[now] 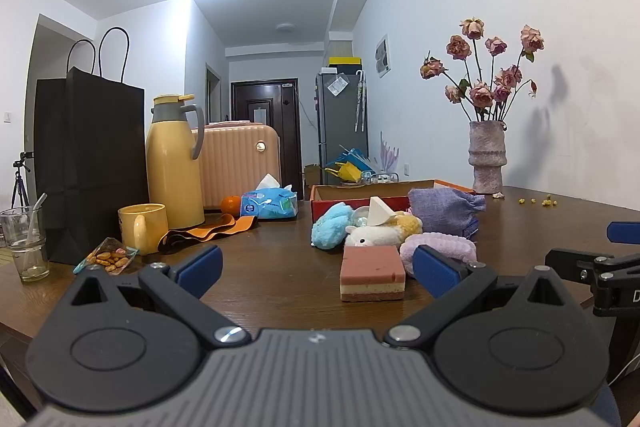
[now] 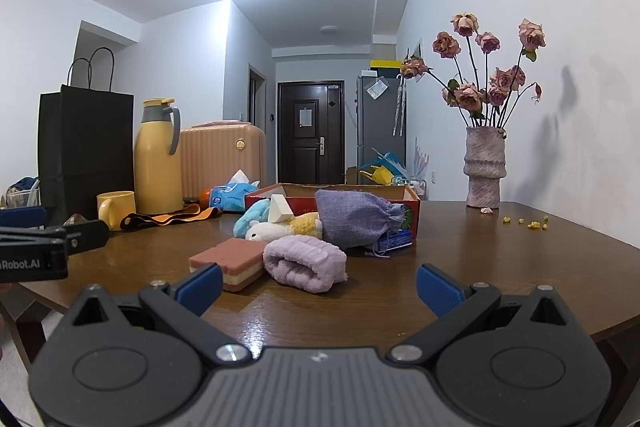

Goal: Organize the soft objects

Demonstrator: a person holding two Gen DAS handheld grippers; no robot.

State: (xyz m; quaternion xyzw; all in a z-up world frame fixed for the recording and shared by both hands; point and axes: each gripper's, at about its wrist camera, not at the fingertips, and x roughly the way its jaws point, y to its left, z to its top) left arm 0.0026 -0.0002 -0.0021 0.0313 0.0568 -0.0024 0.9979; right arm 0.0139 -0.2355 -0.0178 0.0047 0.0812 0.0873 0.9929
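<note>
**Ana:** Brown wooden table point(image 1: 280, 259) fills the left wrist view, with a white-walled hallway behind. The left gripper point(image 1: 316, 267) hovers low with its blue-padded jaws spread wide, holding nothing. At twelve o'clock, just ahead, lies a pink layered sponge point(image 1: 373, 273). Behind it sits a pile: a blue plush point(image 1: 330, 227), a white plush toy point(image 1: 370, 235), a lilac rolled towel point(image 1: 440, 245) and a purple cloth pouch point(image 1: 446, 213), all against a red cardboard box point(image 1: 332, 207).

**Ben:** And the right wrist view?

**Ana:** Same table. The right gripper point(image 2: 318, 285) is also spread wide and empty. The rolled towel point(image 2: 306, 263) lies at twelve o'clock, touching the sponge point(image 2: 228, 261) at eleven. The pouch point(image 2: 354, 223) leans on the box point(image 2: 412, 205).

**Ben:** Any risks?

**Ana:** Probably. The soft items overlap, so a pinch could drag a neighbour along. The towel might unroll if gripped at its edge.

**Ben:** Anything unclear?

**Ana:** The box interior is hidden. A blue item under the pouch is hard to identify.
</note>
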